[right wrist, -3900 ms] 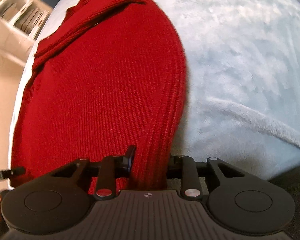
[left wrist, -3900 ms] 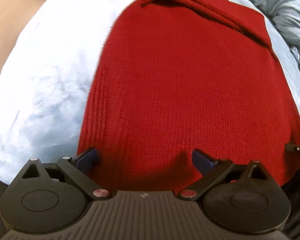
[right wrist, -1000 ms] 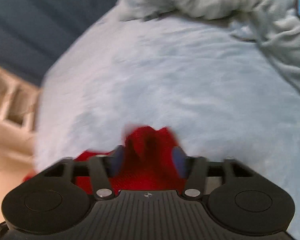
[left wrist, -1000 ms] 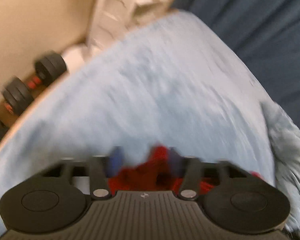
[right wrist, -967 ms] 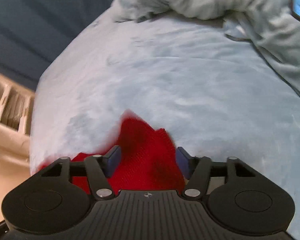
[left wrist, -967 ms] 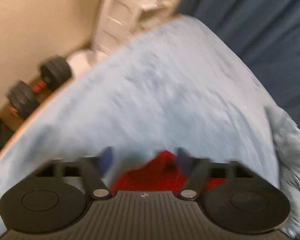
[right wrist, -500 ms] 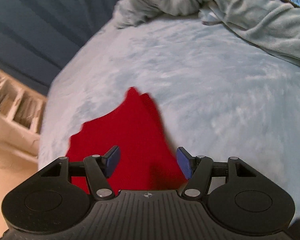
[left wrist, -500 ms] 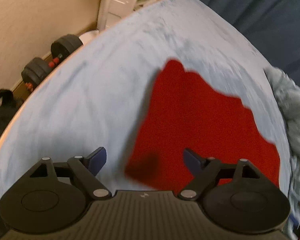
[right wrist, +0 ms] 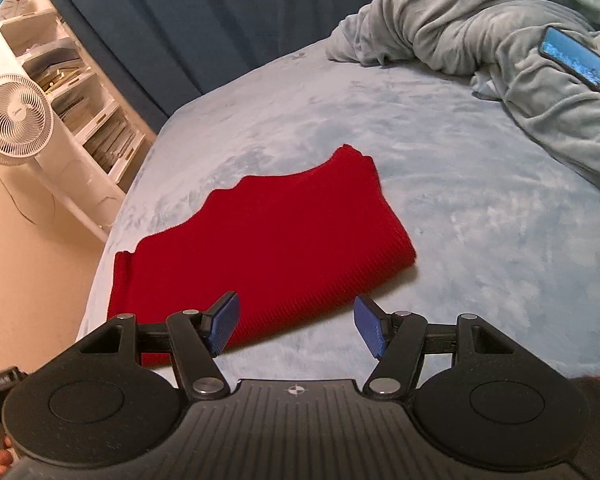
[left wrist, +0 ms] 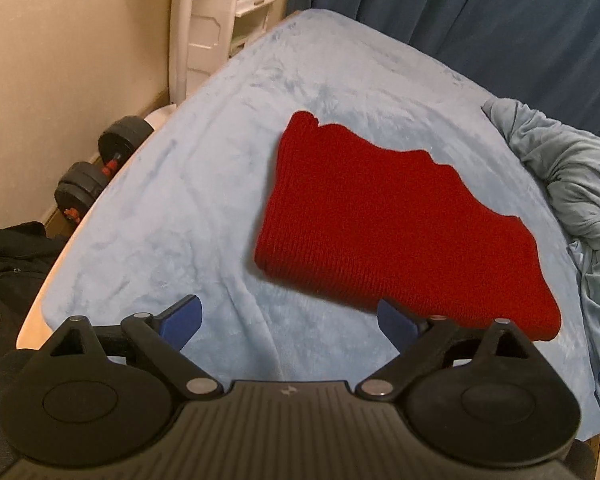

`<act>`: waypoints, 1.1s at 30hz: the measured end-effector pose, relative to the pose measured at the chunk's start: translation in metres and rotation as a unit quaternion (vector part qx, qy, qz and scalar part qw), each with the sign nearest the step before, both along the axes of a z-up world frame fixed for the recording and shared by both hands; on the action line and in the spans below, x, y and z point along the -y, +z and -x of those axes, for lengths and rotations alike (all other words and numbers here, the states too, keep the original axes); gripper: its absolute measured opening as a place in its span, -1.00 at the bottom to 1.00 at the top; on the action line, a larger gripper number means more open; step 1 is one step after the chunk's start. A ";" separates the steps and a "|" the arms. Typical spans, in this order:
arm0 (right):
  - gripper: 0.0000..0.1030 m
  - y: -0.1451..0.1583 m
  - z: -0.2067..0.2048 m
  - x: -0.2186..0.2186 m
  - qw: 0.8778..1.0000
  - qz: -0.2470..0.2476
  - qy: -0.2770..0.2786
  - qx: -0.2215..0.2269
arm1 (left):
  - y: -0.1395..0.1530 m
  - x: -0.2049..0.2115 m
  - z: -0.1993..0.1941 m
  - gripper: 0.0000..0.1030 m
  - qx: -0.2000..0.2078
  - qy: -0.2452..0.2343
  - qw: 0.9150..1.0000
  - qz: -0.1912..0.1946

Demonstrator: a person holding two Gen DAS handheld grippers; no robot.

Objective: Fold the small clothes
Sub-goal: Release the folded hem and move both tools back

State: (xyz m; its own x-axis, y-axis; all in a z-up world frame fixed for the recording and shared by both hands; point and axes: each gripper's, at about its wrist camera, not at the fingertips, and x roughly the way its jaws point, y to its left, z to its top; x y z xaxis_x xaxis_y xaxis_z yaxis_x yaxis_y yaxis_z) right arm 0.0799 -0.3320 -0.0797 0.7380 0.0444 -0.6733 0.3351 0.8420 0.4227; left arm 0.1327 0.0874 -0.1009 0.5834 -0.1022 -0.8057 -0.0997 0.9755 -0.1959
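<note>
A red knit sweater lies folded in half on the light blue fleece bed cover. It also shows in the right wrist view. My left gripper is open and empty, raised above the bed in front of the sweater's near left edge. My right gripper is open and empty, raised above the sweater's near right corner. Neither gripper touches the sweater.
A rumpled grey-blue blanket is heaped on the right of the bed, also visible in the left wrist view. Dumbbells and a black bag lie on the floor left of the bed. A white fan and shelves stand by dark blue curtains.
Both grippers let go of the sweater's edge, opened and pulled back and up. The sweater now lies folded in half on the bed.
</note>
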 end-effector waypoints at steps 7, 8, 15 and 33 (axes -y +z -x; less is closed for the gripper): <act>0.27 -0.004 0.015 0.003 1.000 -0.013 -0.011 -0.001 | 0.002 -0.011 0.000 0.87 0.000 0.019 1.000 0.003; 0.27 -0.004 0.015 0.003 1.000 -0.011 -0.010 -0.001 | 0.002 -0.012 -0.002 0.87 -0.001 0.022 1.000 0.001; 0.27 -0.005 -0.007 0.024 1.000 0.012 -0.027 -0.003 | 0.006 -0.016 -0.036 0.88 0.029 0.023 0.999 -0.028; 0.27 -0.097 -0.221 0.097 0.991 0.077 -0.088 -0.060 | -0.080 0.002 -0.267 0.99 0.014 -0.018 0.998 -0.054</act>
State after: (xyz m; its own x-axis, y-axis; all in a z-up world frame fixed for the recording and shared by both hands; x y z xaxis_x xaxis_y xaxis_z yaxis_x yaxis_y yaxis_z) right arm 0.3007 -0.4290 -0.1769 0.6387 -0.1879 -0.7462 0.5222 0.8181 0.2410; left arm 0.3993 0.0858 -0.1811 0.6033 -0.0370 -0.7966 -0.0593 0.9941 -0.0911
